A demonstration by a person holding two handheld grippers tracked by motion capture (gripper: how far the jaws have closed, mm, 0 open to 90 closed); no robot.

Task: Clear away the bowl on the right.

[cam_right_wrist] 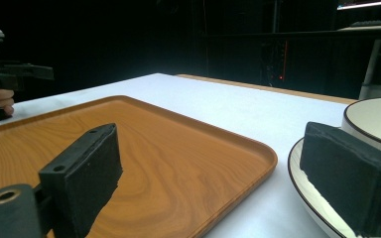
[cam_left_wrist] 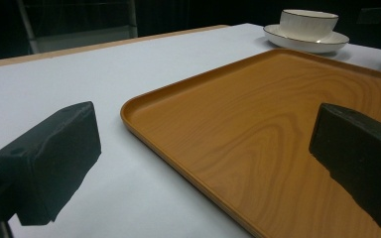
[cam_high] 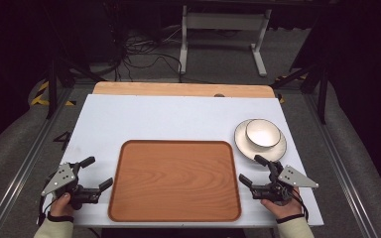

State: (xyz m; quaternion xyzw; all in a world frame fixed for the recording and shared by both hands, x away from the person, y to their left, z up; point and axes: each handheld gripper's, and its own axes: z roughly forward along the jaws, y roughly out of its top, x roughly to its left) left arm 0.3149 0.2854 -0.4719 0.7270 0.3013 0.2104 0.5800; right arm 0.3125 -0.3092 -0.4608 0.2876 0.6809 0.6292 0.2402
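While tray [cam_high: 175, 181] lies bare, right gripper [cam_high: 256, 169] gapes beside plate [cam_high: 279, 147].

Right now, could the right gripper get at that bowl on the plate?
Probably yes: the right gripper is open beside the plate, nothing lies between it and the bowl.

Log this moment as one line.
left tool: open, beside tray | right tool: open, near plate | bowl: on plate
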